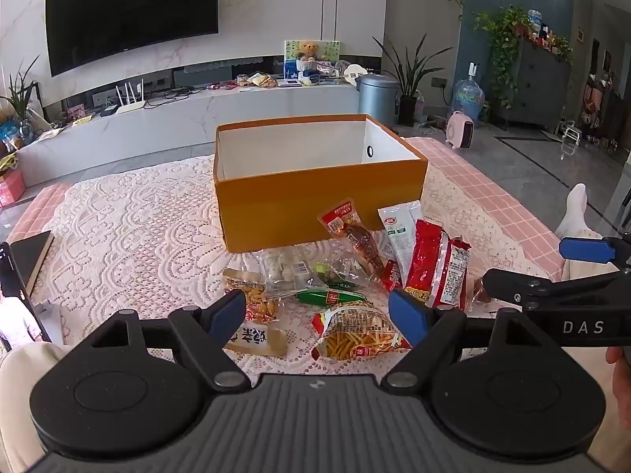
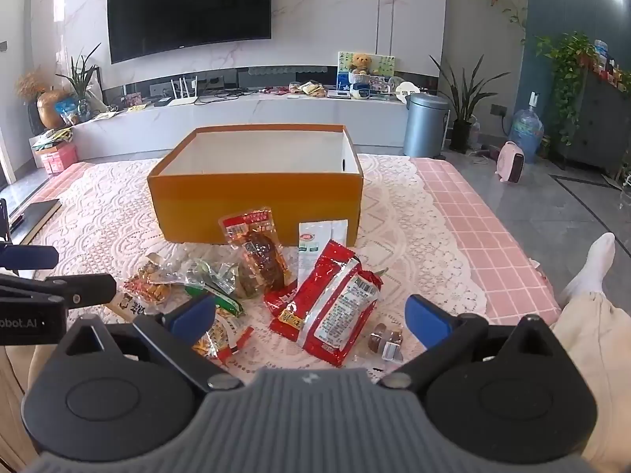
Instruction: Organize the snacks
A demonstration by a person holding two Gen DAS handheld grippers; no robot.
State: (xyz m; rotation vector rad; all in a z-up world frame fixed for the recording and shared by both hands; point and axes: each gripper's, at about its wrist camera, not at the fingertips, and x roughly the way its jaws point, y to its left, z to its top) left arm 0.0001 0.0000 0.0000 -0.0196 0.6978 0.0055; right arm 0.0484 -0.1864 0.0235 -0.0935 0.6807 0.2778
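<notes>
An open orange box point(image 1: 315, 205) with a white, empty inside stands on the lace-covered table; it also shows in the right wrist view point(image 2: 252, 205). Several snack packets lie in a heap in front of it: a large red packet point(image 1: 435, 266) point(image 2: 335, 307), a packet of orange sticks point(image 1: 357, 335), a brown meat packet point(image 1: 357, 242) point(image 2: 258, 252), a white-green sachet point(image 1: 396, 236) point(image 2: 315, 242) and a green tube point(image 1: 329, 297). My left gripper point(image 1: 317, 315) is open above the orange sticks. My right gripper point(image 2: 311, 319) is open above the red packet.
A dark book point(image 1: 31, 256) lies at the table's left edge. A small brown wrapped sweet point(image 2: 384, 341) lies right of the red packet. The person's leg and white sock point(image 2: 591, 268) are at the right. Behind the table are a TV console and a grey bin point(image 2: 426, 126).
</notes>
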